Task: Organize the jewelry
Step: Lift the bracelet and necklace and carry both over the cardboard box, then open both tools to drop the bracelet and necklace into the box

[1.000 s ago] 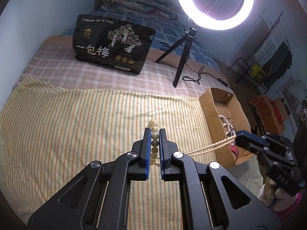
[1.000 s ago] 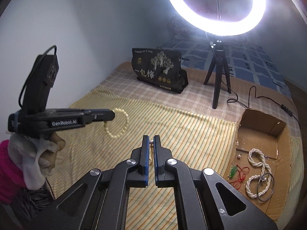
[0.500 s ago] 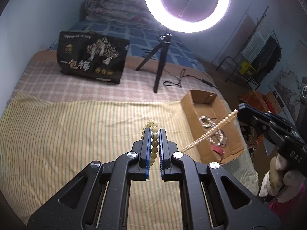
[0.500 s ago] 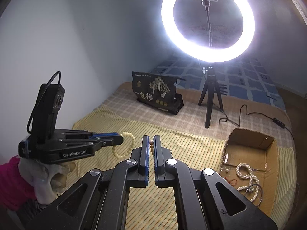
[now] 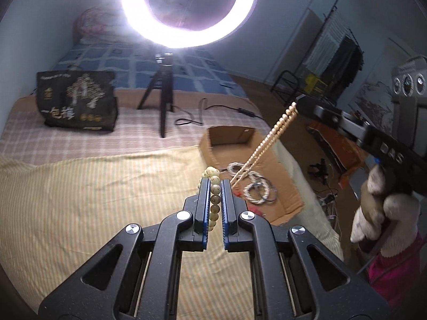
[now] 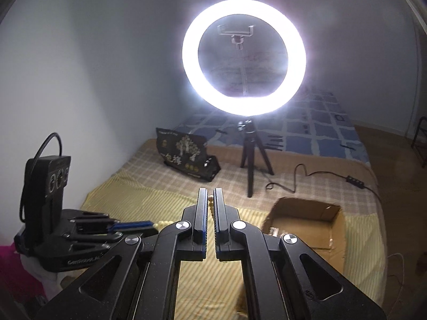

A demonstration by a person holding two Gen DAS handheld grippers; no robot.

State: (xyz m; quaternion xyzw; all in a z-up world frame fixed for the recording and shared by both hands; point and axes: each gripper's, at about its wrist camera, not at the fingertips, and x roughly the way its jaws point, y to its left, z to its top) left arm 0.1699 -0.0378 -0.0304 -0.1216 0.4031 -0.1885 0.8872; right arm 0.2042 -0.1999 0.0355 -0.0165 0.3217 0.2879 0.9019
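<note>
A long cream bead necklace hangs stretched between both grippers above the bed. In the left wrist view my left gripper (image 5: 215,180) is shut on its large beads (image 5: 215,194). From there a taut double strand of small beads (image 5: 264,144) climbs to my right gripper (image 5: 298,104), which is shut on the other end. In the right wrist view the right gripper (image 6: 210,191) pinches a few small beads (image 6: 210,199), and the left gripper (image 6: 149,225) sits low on the left with cream beads (image 6: 162,223) at its tip. The strand crosses over an open cardboard box (image 5: 232,134) holding pearl strands (image 5: 250,185).
A lit ring light (image 6: 244,57) stands on a black tripod (image 6: 250,160) on the bed, its cable (image 6: 307,176) trailing right. A black printed bag (image 5: 76,102) stands at the back left. Yellow striped cloth (image 5: 93,200) covers the near bed. A gloved hand (image 5: 384,208) holds the right gripper.
Both grippers have risen with the necklace between them. The right gripper has climbed higher, so the strand now slants steeply up over the box. The views tilted toward the ring light.
</note>
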